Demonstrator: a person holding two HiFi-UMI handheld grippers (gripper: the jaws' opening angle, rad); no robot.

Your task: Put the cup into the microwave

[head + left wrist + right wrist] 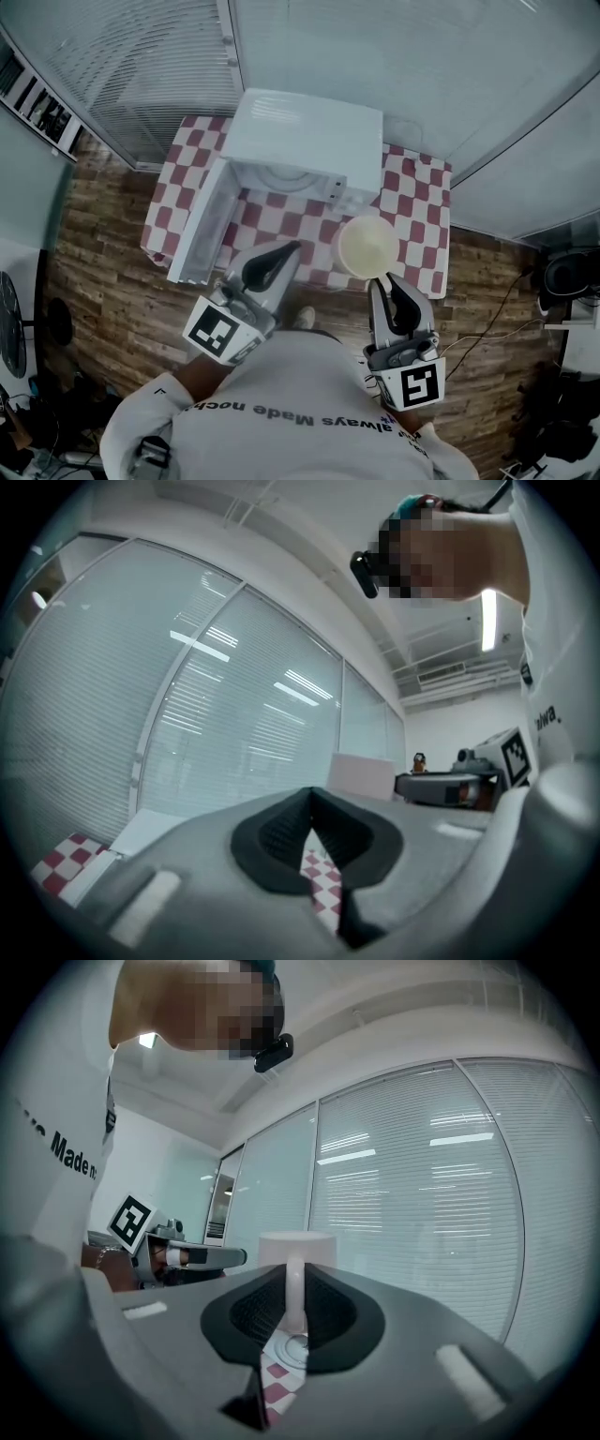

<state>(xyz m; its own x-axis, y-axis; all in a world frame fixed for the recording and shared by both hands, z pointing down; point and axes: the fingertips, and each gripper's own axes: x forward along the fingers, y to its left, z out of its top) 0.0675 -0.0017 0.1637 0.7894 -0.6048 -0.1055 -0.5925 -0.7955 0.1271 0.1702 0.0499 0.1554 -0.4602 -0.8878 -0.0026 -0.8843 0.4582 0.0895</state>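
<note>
A white microwave (pixel 305 141) stands on the red-and-white checked table (pixel 412 202) with its door (pixel 202 225) swung open to the left. The cream cup (pixel 367 246) hangs just in front of the microwave's right side, above the table's front edge. My right gripper (pixel 384 279) is shut on the cup's handle (pixel 294 1283), and the cup's body (pixel 296 1249) shows beyond the jaws. My left gripper (pixel 284 250) hovers in front of the open cavity. Its jaws (pixel 312 808) are shut with nothing between them.
Glass walls with blinds (pixel 141 66) close in behind the table. Wood flooring (pixel 103 281) lies around it. A dark stand and cables (pixel 562 281) sit at the right, and a shelf (pixel 37 103) is at the far left.
</note>
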